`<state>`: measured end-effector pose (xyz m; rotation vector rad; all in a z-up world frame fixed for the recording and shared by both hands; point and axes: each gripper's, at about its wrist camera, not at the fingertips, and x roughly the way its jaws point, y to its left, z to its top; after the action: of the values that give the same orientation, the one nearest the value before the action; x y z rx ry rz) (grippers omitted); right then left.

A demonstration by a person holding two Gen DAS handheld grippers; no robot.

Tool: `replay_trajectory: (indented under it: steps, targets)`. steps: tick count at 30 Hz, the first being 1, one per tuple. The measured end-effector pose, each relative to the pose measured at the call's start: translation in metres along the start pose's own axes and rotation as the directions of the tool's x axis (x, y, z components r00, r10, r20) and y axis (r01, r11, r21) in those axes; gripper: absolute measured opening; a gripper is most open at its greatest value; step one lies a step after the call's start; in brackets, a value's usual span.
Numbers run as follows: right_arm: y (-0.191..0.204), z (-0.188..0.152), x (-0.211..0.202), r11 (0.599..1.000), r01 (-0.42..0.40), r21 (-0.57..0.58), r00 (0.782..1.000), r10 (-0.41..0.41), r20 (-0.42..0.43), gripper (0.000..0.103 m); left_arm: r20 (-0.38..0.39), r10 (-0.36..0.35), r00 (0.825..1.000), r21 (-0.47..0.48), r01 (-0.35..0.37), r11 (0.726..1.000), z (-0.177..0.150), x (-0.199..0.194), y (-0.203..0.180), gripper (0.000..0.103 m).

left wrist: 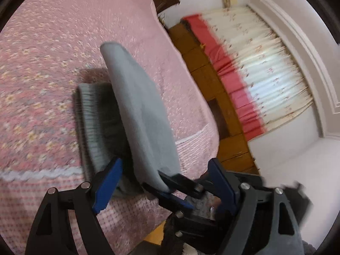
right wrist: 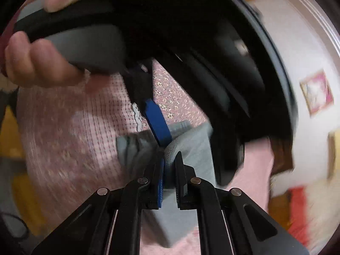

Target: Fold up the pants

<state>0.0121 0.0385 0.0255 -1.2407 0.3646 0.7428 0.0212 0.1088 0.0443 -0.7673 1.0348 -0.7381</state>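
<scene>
The grey pants [left wrist: 136,114] — soft fleece with a ribbed waistband at the left — are hanging in a long, tapering fold over the pink quilted floral bedspread [left wrist: 42,42], mid-frame in the left wrist view. The left gripper [left wrist: 167,180] is standing released, its blue-padded jaws spread wide around the cloth without pressing it. In the right wrist view, the right gripper [right wrist: 170,157] is clenching a bunched grey edge at lower centre — a hand [right wrist: 36,63] is gripping the other tool's handle, upper left.
</scene>
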Motion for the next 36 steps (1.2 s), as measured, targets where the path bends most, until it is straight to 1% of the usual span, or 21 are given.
replay_trajectory:
  steps: [3,4,5,8,9,11,14,15,16,20,22,23,24,25,26,28,29,30,31,32,36]
  targets:
    - [0.000,-0.002,0.000,0.998,0.012,-0.060,1.000,-0.013,-0.013,0.010,0.017,-0.008,1.000,-0.012,0.008,1.000,0.010,0.010,-0.009,0.084]
    - [-0.001,-0.003,0.003,0.997,0.030,-0.070,0.999,-0.031,-0.013,0.010,0.013,-0.024,1.000,-0.023,0.024,0.999,0.014,0.013,-0.009,0.080]
    - [-0.002,-0.005,0.002,0.996,0.053,-0.074,0.999,-0.053,-0.004,0.010,0.011,-0.035,0.999,-0.034,0.035,0.999,0.017,0.015,-0.010,0.072]
    - [-0.004,-0.014,-0.002,0.997,0.066,-0.041,0.998,-0.065,0.020,0.011,0.019,0.016,1.000,-0.066,-0.015,0.998,0.025,0.016,-0.006,0.033]
    - [-0.004,-0.017,-0.003,0.997,0.068,-0.033,0.997,-0.067,0.024,0.011,0.012,0.015,1.000,-0.083,-0.013,0.996,0.026,0.013,0.000,0.024]
    - [-0.002,-0.025,-0.006,0.997,0.067,-0.039,0.997,-0.066,0.028,0.017,0.004,-0.018,1.000,-0.116,0.018,0.993,0.031,0.014,0.010,0.021]
    - [0.002,-0.040,-0.015,0.995,0.074,-0.061,0.996,-0.071,0.047,0.033,0.011,-0.054,0.999,-0.144,0.055,0.988,0.031,0.012,0.017,0.017]
    - [0.002,-0.045,-0.023,0.995,0.079,-0.056,0.995,-0.076,0.056,0.042,0.012,-0.053,0.999,-0.143,0.055,0.988,0.031,0.014,0.017,0.017]
    - [0.002,-0.052,-0.028,0.996,0.079,-0.047,0.995,-0.076,0.061,0.046,0.011,-0.044,0.999,-0.141,0.045,0.989,0.031,0.014,0.017,0.016]
    - [-0.013,-0.088,-0.049,0.996,0.065,0.059,0.997,-0.068,0.042,0.046,0.010,-0.024,1.000,-0.155,0.025,0.988,0.029,0.020,0.015,0.016]
    - [-0.022,-0.107,-0.054,0.989,0.062,0.134,0.998,-0.063,0.005,0.047,0.009,-0.014,1.000,-0.161,0.016,0.987,0.026,0.023,0.014,0.016]
    - [-0.027,-0.118,-0.054,0.983,0.063,0.174,0.998,-0.062,-0.015,0.047,0.006,-0.006,1.000,-0.169,0.007,0.986,0.024,0.022,0.017,0.022]
    - [-0.033,-0.130,-0.054,0.973,0.064,0.220,0.998,-0.057,-0.037,0.047,-0.004,0.002,1.000,-0.181,-0.003,0.983,0.021,0.023,0.021,0.035]
    - [-0.038,-0.141,-0.054,0.961,0.065,0.268,0.997,-0.051,-0.059,0.046,-0.009,0.000,1.000,-0.193,-0.002,0.981,0.019,0.025,0.019,0.040]
    - [-0.042,-0.149,-0.055,0.949,0.066,0.307,0.996,-0.045,-0.074,0.047,-0.007,-0.003,1.000,-0.199,0.002,0.980,0.017,0.028,0.019,0.040]
    - [-0.054,-0.172,-0.059,0.911,0.047,0.410,0.996,-0.014,-0.083,0.046,0.003,0.019,1.000,-0.192,-0.018,0.981,0.015,0.029,0.017,0.024]
    - [-0.060,-0.183,-0.060,0.887,0.033,0.461,0.997,0.004,-0.078,0.046,0.011,0.024,1.000,-0.188,-0.021,0.982,0.015,0.029,0.016,0.009]
    - [-0.069,-0.196,-0.062,0.856,0.014,0.517,0.997,0.028,-0.074,0.047,0.014,0.011,1.000,-0.189,-0.008,0.982,0.013,0.030,0.014,0.009]
    - [-0.074,-0.196,-0.063,0.830,0.001,0.557,0.997,0.045,-0.069,0.047,0.020,-0.005,1.000,-0.190,0.009,0.982,0.011,0.030,0.012,0.009]
    - [-0.083,-0.208,-0.064,0.800,-0.013,0.599,0.996,0.064,-0.063,0.046,0.025,-0.010,1.000,-0.190,0.015,0.982,0.012,0.029,0.010,0.010]
    - [-0.106,-0.227,-0.081,0.676,-0.044,0.735,0.994,0.102,-0.035,0.047,0.032,-0.011,0.999,-0.185,0.017,0.983,0.014,0.023,-0.002,0.010]
